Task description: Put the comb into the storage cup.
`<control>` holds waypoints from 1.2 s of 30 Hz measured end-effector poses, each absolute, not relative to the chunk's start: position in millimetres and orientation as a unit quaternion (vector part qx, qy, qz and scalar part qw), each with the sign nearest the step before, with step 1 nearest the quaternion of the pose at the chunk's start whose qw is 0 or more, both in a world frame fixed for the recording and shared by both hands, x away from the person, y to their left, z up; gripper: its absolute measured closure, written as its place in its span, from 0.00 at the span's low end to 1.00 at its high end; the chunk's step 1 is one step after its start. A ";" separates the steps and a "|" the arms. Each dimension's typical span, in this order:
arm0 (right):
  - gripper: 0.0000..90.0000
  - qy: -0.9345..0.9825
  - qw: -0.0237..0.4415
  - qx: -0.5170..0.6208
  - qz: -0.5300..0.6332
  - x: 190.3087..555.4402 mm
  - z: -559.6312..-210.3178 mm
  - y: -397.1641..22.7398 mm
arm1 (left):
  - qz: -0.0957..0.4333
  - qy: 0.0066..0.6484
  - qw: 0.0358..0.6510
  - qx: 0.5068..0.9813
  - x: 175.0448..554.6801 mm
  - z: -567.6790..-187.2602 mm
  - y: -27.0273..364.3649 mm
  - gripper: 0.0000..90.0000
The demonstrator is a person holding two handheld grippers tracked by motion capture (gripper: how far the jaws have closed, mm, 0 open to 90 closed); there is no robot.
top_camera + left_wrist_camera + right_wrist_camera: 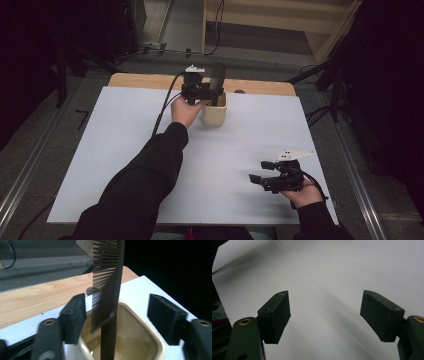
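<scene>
Left gripper view: a dark comb (107, 290) stands upright in the cream cup (150, 340), between the left gripper's (117, 317) spread jaws, neither pad pressing it. High view: the right gripper (262, 172) rests well apart from the cup (215, 114), jaws wide and empty over the white counter (125, 130).

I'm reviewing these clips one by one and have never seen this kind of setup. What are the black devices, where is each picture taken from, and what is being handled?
A person holds a two-jaw tool in each hand. The high view looks down on the white table; the other two come from cameras riding on each tool. The left hand-held gripper is over a cream cup, where a dark comb stands upright. Its jaws stand apart on either side of the comb, not pressing it. The right hand-held gripper is open over bare table, holding nothing.
</scene>
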State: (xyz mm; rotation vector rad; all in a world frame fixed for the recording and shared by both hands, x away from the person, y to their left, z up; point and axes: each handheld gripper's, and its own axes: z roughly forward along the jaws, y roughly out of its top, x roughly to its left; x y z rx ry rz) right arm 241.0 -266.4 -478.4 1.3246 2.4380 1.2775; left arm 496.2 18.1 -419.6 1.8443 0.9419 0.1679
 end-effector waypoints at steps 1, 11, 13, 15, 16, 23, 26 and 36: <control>0.25 0.797 0.043 0.433 0.418 241.0 -478.4 -266.4 | 0.067 0.394 0.504 0.766 496.6 -418.6 20.1 0.34; 0.25 0.797 0.041 0.434 0.417 242.5 -478.6 -265.4 | 0.050 0.403 0.488 0.772 495.0 -413.9 35.6 0.32; 0.25 0.798 0.041 0.434 0.416 243.2 -478.8 -265.4 | 0.042 0.404 0.485 0.775 494.4 -414.1 37.9 0.32; 0.25 0.797 0.041 0.436 0.417 243.1 -478.8 -265.1 | 0.042 0.404 0.478 0.779 492.8 -414.1 39.5 0.32; 0.25 0.796 0.042 0.437 0.417 242.8 -478.9 -265.2 | 0.041 0.402 0.478 0.780 492.0 -413.8 40.3 0.32; 0.25 0.795 0.042 0.440 0.416 242.0 -478.8 -266.9 | 0.008 0.398 0.489 0.776 486.7 -405.7 49.2 0.32; 0.25 0.797 0.042 0.438 0.414 242.5 -479.2 -267.6 | -0.007 0.390 0.481 0.785 483.3 -404.7 51.9 0.32; 0.25 0.795 0.042 0.443 0.412 243.0 -479.9 -268.5 | -0.026 0.381 0.472 0.795 471.1 -400.5 68.4 0.30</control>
